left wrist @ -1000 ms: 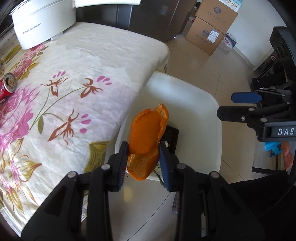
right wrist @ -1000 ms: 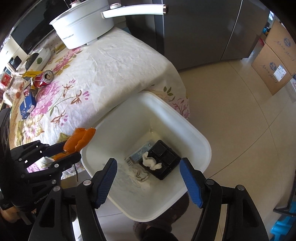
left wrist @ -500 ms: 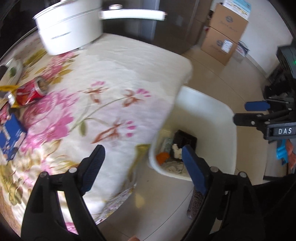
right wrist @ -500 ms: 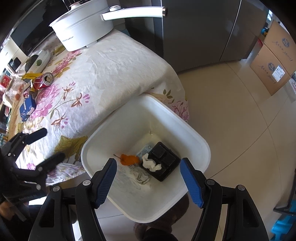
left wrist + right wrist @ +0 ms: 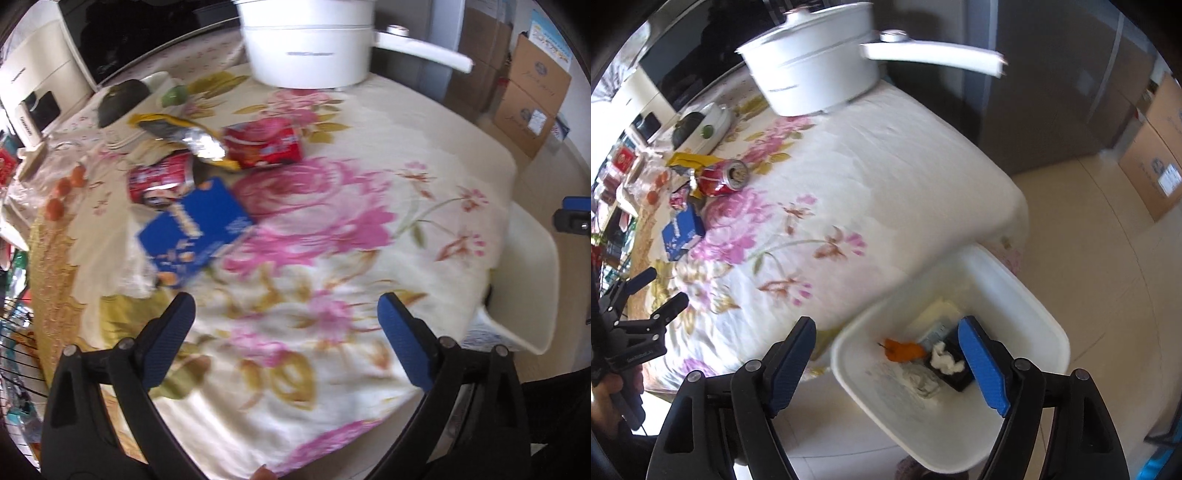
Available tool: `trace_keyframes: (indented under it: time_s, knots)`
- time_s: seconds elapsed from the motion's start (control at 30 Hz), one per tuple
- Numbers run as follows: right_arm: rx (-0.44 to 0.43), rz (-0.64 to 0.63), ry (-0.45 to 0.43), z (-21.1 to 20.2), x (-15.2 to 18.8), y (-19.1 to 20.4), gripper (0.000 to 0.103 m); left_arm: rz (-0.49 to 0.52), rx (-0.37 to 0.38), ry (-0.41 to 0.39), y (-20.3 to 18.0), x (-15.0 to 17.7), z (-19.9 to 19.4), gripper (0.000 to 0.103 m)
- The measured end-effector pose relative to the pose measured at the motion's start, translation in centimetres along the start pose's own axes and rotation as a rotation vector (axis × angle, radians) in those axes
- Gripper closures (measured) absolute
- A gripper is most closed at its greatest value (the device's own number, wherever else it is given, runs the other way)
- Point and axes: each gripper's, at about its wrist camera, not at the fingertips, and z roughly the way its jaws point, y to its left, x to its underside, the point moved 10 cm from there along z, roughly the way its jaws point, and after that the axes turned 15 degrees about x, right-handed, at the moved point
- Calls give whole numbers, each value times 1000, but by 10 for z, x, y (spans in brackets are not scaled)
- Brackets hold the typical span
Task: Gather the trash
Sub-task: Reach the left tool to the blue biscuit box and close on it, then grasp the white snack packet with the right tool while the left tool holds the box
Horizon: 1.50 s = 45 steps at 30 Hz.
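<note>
The white trash bin (image 5: 1034, 299) stands on the floor at the table's corner. It holds an orange peel (image 5: 903, 350), a crumpled tissue (image 5: 945, 360) and a black tray (image 5: 956, 380). Above the bin's near edge my right gripper (image 5: 886, 330) is opening, with nothing between its jaws. My left gripper (image 5: 286, 325) is also opening and empty, over the floral tablecloth (image 5: 332, 258). Ahead of it lie a blue box (image 5: 195, 229), two red cans (image 5: 162, 181) (image 5: 266, 146) and a foil wrapper (image 5: 188, 136). The left gripper (image 5: 646, 291) also shows at the table's left edge in the right wrist view.
A white pot (image 5: 306, 48) with a long handle sits at the table's far end. A dark bowl and small orange fruits (image 5: 59, 195) lie at the left. Cardboard boxes (image 5: 532, 92) stand on the tiled floor beyond the table. The bin (image 5: 532, 266) is at the right edge.
The left gripper let go of the orange peel, which now lies in the bin, opened wide and swung left over the table. The right gripper opened wider and shifted toward the table.
</note>
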Motion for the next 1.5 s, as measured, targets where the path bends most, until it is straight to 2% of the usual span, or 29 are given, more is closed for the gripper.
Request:
trace_keyframes:
  time_s: [0.17, 0.33, 0.5, 0.7, 0.9, 0.97, 1.1, 1.2, 1.33, 1.5]
  knots:
    - [25, -84, -22, 2, -12, 41, 19, -67, -15, -4, 35, 1, -4, 4]
    - [35, -139, -27, 5, -16, 69, 19, 55, -89, 30, 49, -5, 2, 4]
    - [40, -165, -37, 7, -21, 80, 19, 168, -83, 92, 61, -12, 20, 4]
    - [43, -168, -19, 18, -25, 80, 19, 303, -122, 179, 70, -29, 46, 4]
    - [38, -181, -16, 20, -26, 79, 19, 351, -122, 276, 81, -31, 63, 3]
    - [46, -188, -20, 20, -26, 79, 19, 314, -92, 270, 81, -32, 62, 4]
    - [53, -195, -21, 21, -27, 81, 19, 226, -21, 237, 78, -25, 58, 23]
    - [51, -196, -25, 19, -27, 83, 19, 159, 9, 206, 73, -14, 50, 28]
    - [48, -201, -25, 18, -23, 85, 19, 42, 30, 165, 69, 4, 34, 29]
    - [49, -200, -36, 13, -20, 87, 19, -158, 79, 93, 74, 25, -6, 29]
